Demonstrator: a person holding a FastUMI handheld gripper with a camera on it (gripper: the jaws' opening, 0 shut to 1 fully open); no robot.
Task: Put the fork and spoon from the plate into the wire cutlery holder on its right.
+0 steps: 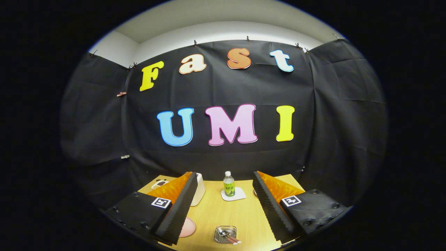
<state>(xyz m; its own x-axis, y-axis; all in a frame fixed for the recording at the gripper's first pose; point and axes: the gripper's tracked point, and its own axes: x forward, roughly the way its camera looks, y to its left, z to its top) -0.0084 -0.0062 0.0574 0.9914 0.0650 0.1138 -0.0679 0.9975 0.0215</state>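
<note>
My gripper is held high above a wooden table, open, with a wide gap and nothing between its fingers. Low down between the fingers, close to me, sits a small square shiny wire holder. A spoon and a red-handled utensil lie in it. To its left is a round pink plate, mostly hidden behind the left finger. What lies on the plate cannot be seen.
A small bottle with a green label stands on a white coaster at the table's far side, between the fingertips. A white box-like object stands behind the left finger. A small white item lies at the far left corner.
</note>
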